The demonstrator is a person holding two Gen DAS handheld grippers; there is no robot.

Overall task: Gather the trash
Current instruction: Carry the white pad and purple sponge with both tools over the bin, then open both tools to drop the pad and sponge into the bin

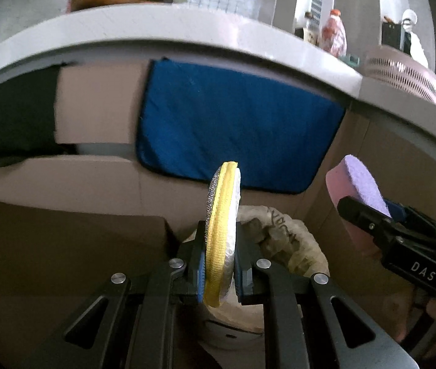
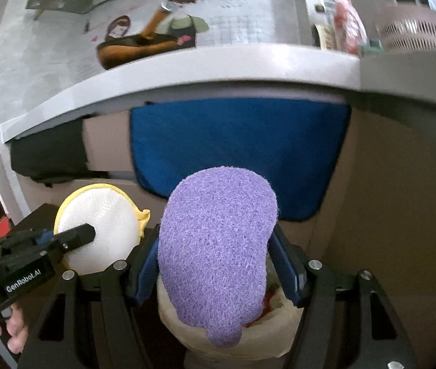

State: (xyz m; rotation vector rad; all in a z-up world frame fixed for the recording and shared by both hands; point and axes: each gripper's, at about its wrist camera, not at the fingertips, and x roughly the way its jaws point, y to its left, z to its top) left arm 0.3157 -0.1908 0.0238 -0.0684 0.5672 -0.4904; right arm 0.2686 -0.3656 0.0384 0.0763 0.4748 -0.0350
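Note:
My left gripper (image 1: pixel 219 261) is shut on a round yellow-rimmed scrub pad (image 1: pixel 221 230), held edge-on above a bin lined with a beige bag (image 1: pixel 282 240). The pad also shows in the right wrist view (image 2: pixel 99 230), with the left gripper (image 2: pixel 73 240) clamped on it. My right gripper (image 2: pixel 218 264) is shut on a purple-topped pink sponge (image 2: pixel 218 252), held over the same bag-lined bin (image 2: pixel 227 341). In the left wrist view the sponge (image 1: pixel 356 181) and right gripper (image 1: pixel 368 218) are at the right.
A blue cloth (image 1: pixel 236 126) hangs from the grey counter edge (image 1: pixel 187 30) ahead, a dark cloth (image 1: pixel 12 117) to its left. A pink perforated basket (image 1: pixel 402 73) and a bottle (image 1: pixel 334 33) stand on the counter. A dark box (image 1: pixel 64 236) sits at the left.

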